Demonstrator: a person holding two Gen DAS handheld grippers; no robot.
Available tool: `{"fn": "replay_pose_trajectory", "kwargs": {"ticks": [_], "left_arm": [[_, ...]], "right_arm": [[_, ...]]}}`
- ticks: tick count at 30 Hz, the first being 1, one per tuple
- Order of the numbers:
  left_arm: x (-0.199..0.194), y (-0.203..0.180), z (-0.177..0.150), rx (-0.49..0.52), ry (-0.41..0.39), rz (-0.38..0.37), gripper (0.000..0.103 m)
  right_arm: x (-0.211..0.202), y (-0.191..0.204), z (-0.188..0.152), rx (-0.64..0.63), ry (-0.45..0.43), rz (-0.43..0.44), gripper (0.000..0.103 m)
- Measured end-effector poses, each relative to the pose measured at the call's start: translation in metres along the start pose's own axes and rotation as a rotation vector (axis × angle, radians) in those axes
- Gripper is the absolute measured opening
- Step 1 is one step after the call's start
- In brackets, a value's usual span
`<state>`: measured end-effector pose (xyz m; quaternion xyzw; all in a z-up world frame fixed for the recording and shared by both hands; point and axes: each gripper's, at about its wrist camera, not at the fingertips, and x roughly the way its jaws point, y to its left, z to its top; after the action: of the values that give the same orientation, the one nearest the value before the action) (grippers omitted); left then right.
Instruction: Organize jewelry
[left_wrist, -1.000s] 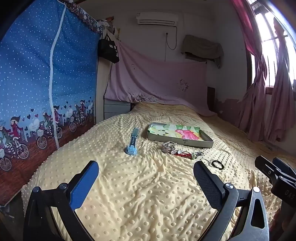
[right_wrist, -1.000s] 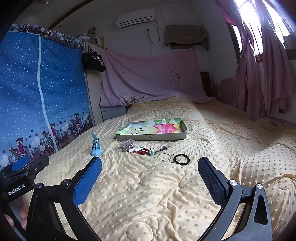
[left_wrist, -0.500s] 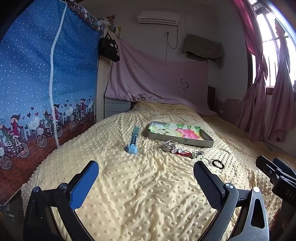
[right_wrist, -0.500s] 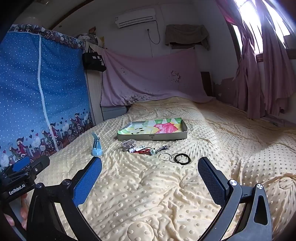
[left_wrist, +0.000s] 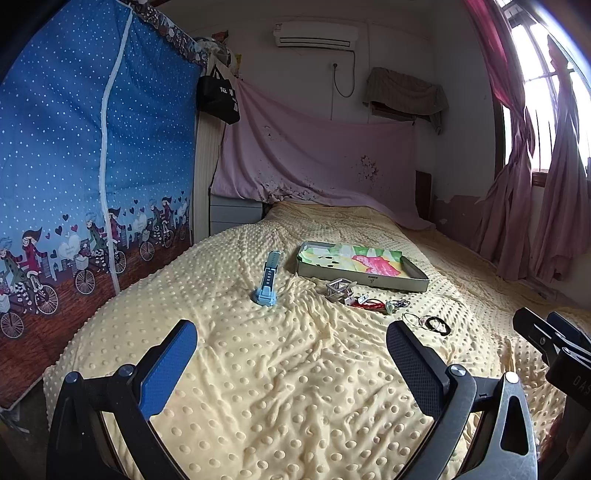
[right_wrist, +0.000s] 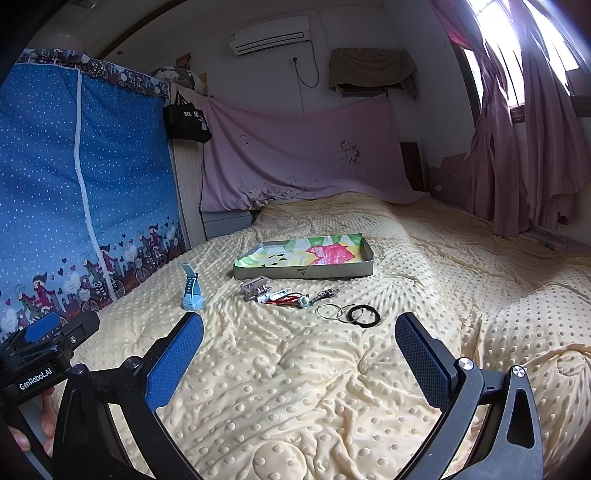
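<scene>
I hold my left tongs (left_wrist: 291, 354) low over the near end of the bed (left_wrist: 295, 387), their two fingers spread wide with nothing between them but the dotted yellow blanket. My right tongs (right_wrist: 299, 347) hang the same way a little to the right, also wide open and holding nothing; their black frame shows at the right edge of the left view, and the left tongs' body shows at the left edge of the right view. The jewelry lies farther up the bed, well apart from both tongs. A light blue watch (right_wrist: 192, 291) stands on its case at the left, its strap tilted up. To the right of it a shallow tray (right_wrist: 303, 272) with a bright printed lining sits flat on the blanket, at the far side of the loose pieces. Just in front of the tray's near wall lies a silvery hair clip (right_wrist: 254, 286), and beside that a small tangle with a red cord (right_wrist: 284, 301) and a short chain piece (right_wrist: 325, 294); I cannot tell the finer bits apart. Nearest to me, to the right of the tangle, thin silver rings (right_wrist: 330, 312) touch black rings (right_wrist: 364, 316). A blue cloth wardrobe (left_wrist: 85, 177) with cyclists printed on it stands along the left side of the bed.
</scene>
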<state>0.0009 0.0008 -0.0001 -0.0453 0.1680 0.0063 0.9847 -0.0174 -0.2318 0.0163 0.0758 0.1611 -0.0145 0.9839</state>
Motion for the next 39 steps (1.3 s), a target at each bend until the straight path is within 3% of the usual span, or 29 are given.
{"fn": "replay_pose_trajectory", "kwargs": {"ticks": [39], "left_arm": [[0.0001,-0.0005,0.0000,0.005,-0.001,0.002,0.103]], "right_arm": [[0.0061,-0.0022,-0.0086,0.000,0.007,0.001,0.102]]}}
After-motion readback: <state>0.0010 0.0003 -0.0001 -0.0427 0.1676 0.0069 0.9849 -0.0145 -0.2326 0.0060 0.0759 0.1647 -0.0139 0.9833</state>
